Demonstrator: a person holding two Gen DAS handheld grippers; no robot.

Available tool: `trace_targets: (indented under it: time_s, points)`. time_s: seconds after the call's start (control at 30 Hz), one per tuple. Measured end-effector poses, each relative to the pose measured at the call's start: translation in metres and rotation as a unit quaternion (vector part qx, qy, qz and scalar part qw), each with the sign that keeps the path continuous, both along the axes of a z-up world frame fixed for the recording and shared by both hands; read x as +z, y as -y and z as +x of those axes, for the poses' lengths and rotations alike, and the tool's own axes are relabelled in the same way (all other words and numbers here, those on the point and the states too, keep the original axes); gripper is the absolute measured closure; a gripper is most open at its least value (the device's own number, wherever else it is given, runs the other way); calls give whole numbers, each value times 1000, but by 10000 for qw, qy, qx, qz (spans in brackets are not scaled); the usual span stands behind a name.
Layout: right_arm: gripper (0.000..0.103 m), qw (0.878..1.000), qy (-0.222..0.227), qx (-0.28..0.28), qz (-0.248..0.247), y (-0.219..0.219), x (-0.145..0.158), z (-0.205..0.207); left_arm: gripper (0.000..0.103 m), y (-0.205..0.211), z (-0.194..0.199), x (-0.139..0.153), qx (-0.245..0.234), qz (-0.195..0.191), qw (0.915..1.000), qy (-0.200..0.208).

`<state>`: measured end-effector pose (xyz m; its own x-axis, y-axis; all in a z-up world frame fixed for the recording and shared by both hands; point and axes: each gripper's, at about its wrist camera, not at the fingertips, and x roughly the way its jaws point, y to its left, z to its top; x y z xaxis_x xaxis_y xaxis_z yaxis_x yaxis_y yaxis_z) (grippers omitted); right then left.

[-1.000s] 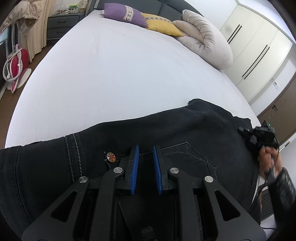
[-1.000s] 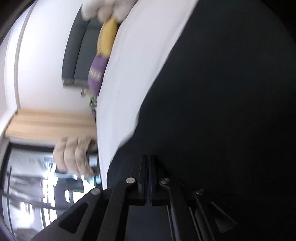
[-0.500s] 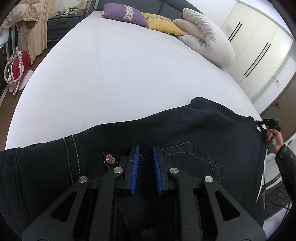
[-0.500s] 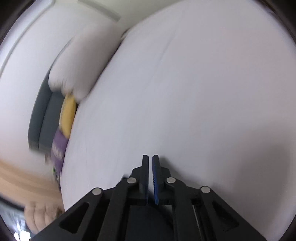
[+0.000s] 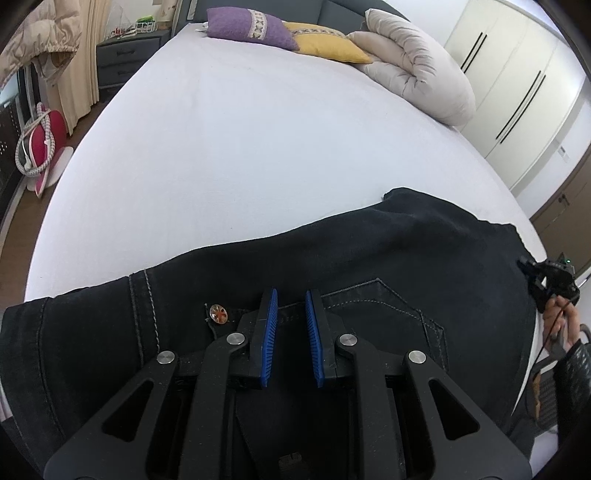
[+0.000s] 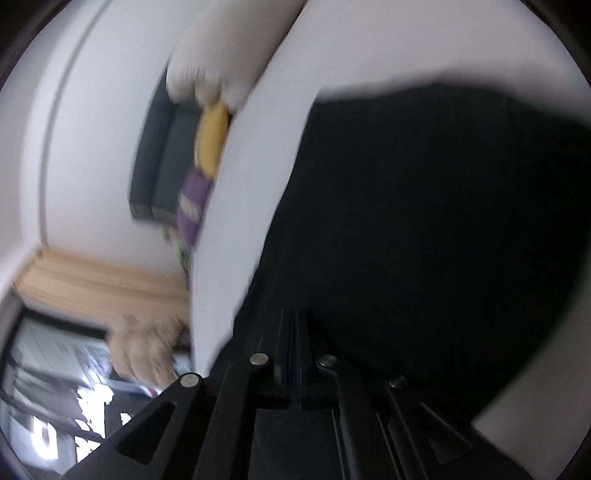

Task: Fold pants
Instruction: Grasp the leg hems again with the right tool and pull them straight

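Black pants [image 5: 332, 266] lie across the near edge of a white bed [image 5: 240, 140]. On the left, the left gripper [image 5: 290, 321] rests over the waistband by the button [image 5: 218, 312], blue pads slightly parted — nothing visibly pinched. On the right, the right gripper [image 6: 293, 343] is clenched, empty, blurred. Likely between folds — next needs a firm edge grasp.

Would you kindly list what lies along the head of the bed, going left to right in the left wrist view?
Grey nightstand → purple pillow → yellow pillow → rolled beige duvet → white wardrobe doors.
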<state>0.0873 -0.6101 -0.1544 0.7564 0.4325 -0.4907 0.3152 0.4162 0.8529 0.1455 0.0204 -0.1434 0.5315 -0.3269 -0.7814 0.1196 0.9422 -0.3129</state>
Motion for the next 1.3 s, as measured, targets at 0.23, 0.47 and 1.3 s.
trace_targets:
  time_s: [0.23, 0.47, 1.3]
  points:
    - [66, 9778, -291, -1868, -905, 105, 36, -95, 86, 3, 2, 0, 16, 93, 10000, -15]
    - [46, 9882, 344, -1493, -40, 91, 38, -144, 86, 61, -4, 41, -367, -68, 9991, 186]
    - [88, 9877, -301, -1369, 692, 65, -5, -66, 86, 105, -7, -18, -1108, -673, 9912, -260]
